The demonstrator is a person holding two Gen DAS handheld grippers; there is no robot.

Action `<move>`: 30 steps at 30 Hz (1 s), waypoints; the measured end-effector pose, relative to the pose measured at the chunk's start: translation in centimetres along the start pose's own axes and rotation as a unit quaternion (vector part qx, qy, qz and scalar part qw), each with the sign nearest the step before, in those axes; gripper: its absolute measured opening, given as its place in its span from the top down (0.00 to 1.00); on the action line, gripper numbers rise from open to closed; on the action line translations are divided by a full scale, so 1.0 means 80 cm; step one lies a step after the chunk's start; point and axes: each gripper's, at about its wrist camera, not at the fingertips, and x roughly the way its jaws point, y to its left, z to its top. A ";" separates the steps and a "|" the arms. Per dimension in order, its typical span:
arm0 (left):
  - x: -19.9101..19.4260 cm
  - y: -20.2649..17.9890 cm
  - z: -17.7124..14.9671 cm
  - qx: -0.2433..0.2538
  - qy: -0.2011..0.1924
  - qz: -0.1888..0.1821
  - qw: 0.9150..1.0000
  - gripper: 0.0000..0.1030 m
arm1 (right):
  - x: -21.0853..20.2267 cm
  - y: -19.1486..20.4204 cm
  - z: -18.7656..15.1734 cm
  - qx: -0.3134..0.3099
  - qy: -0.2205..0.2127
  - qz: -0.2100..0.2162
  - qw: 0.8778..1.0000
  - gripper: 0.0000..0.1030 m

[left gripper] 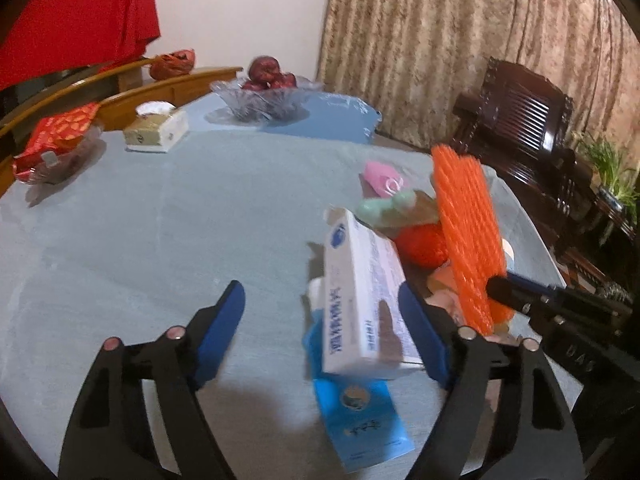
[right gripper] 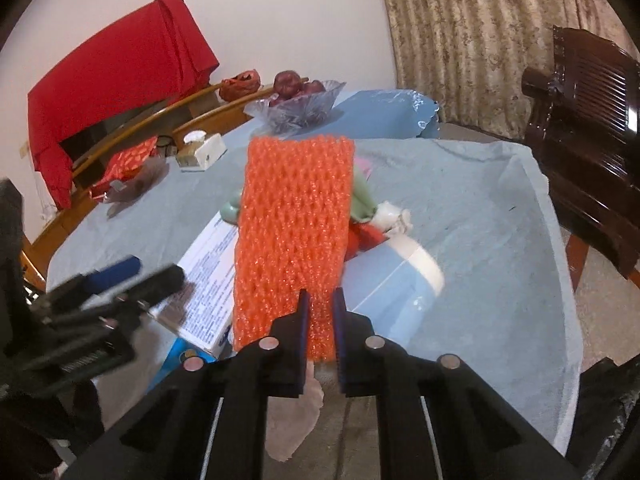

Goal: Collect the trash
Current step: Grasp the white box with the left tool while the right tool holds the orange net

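You are looking at a table (left gripper: pixel 140 220) covered in a pale blue cloth. Far ahead of the left jaws sit a glass fruit bowl (left gripper: pixel 266 98) and a tissue box (left gripper: pixel 156 130), with a red packet (left gripper: pixel 56 140) off to their left. Between those jaws, towards their right side, a blue packet (left gripper: pixel 362 420) lies flat. Ahead and to their right is a pink wrapper (left gripper: pixel 384 180).
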 end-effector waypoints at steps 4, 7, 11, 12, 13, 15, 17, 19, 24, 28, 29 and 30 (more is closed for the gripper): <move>0.013 -0.007 -0.001 -0.003 0.020 -0.021 1.000 0.48 | -0.007 -0.005 0.003 -0.005 -0.005 -0.001 1.000 0.89; 0.020 -0.011 -0.002 -0.013 0.033 -0.042 0.999 0.63 | -0.007 -0.006 0.003 -0.003 -0.005 -0.003 1.000 0.89; 0.014 -0.017 -0.001 -0.013 0.015 -0.032 0.999 0.81 | -0.010 -0.008 0.001 0.000 -0.006 -0.002 1.000 0.89; 0.010 -0.017 0.001 -0.013 0.009 -0.033 0.999 0.88 | -0.010 -0.008 0.001 0.000 -0.006 -0.002 1.000 0.89; 0.006 -0.018 0.003 -0.013 0.005 -0.034 0.999 0.95 | -0.012 -0.006 0.001 -0.002 -0.008 -0.002 1.000 0.89; -0.001 -0.020 0.008 -0.009 -0.002 -0.035 0.999 1.00 | -0.017 -0.004 0.002 -0.005 -0.010 0.000 1.000 0.89; -0.004 -0.021 0.009 -0.011 0.001 -0.041 0.999 1.00 | -0.021 -0.002 0.003 -0.007 -0.012 0.003 1.000 0.89; -0.003 -0.021 0.008 -0.013 0.005 -0.034 0.999 0.93 | -0.023 0.000 0.003 -0.009 -0.014 0.001 1.000 0.89; 0.008 -0.018 -0.003 -0.019 0.029 -0.022 0.999 0.48 | -0.024 -0.004 -0.002 -0.007 -0.009 -0.004 1.000 0.89; 0.022 -0.023 -0.010 -0.015 0.052 -0.027 0.998 0.40 | -0.023 -0.011 -0.003 -0.002 -0.007 -0.009 1.000 0.89; 0.028 -0.025 -0.011 -0.012 0.061 -0.029 0.998 0.40 | -0.023 -0.012 -0.003 0.000 -0.007 -0.009 1.000 0.89; 0.033 -0.028 -0.012 -0.012 0.069 -0.038 0.997 0.40 | -0.023 -0.014 -0.003 0.000 -0.007 -0.011 1.000 0.89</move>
